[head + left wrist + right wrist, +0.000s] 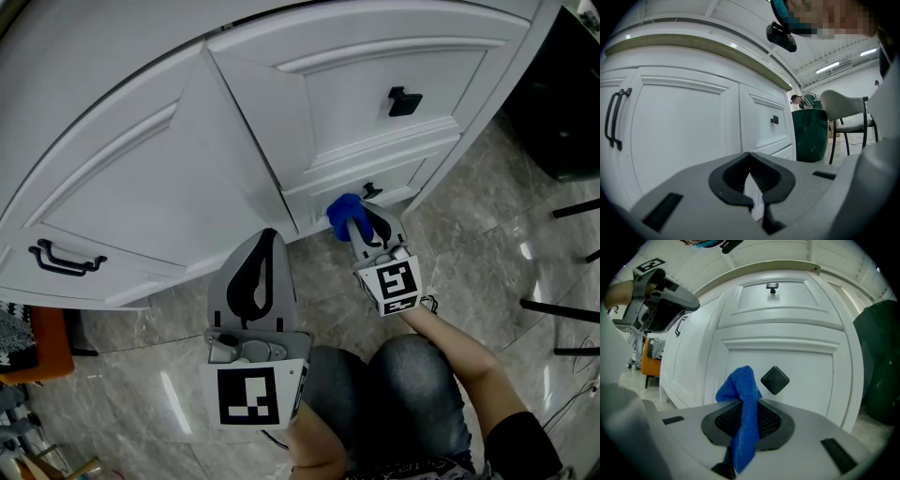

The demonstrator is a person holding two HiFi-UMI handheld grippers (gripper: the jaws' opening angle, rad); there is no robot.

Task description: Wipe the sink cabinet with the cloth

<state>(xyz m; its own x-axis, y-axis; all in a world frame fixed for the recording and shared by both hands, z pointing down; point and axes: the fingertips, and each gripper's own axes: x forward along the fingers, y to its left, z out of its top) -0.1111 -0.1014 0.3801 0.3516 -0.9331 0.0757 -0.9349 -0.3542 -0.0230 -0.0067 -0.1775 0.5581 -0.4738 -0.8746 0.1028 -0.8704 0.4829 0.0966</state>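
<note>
Two grippers face the cabinet (141,187). Right gripper (361,223) pinches the cloth (343,214), its bunched end raised just beside the lower knob (372,190), evidently placed to rub the front around it. Left gripper (267,239), jaws pressed together and empty, hangs clear of the work.

Seen from the head view, only a blue bunch of the cloth (343,212) shows past the tips of the right tongs (354,223); the rest lies hidden under them. Those tongs also cover part of the lower drawer's knob (371,190). The cabinet's (169,178) top runs off the upper edge. An orange seat (39,345) is cut by the left edge, a dark bin (561,103) by the right. A pale sliver (754,199) below the meeting jaws of the left tongs (750,153) cannot be identified. A distant person (795,99) is too small to make out.
</note>
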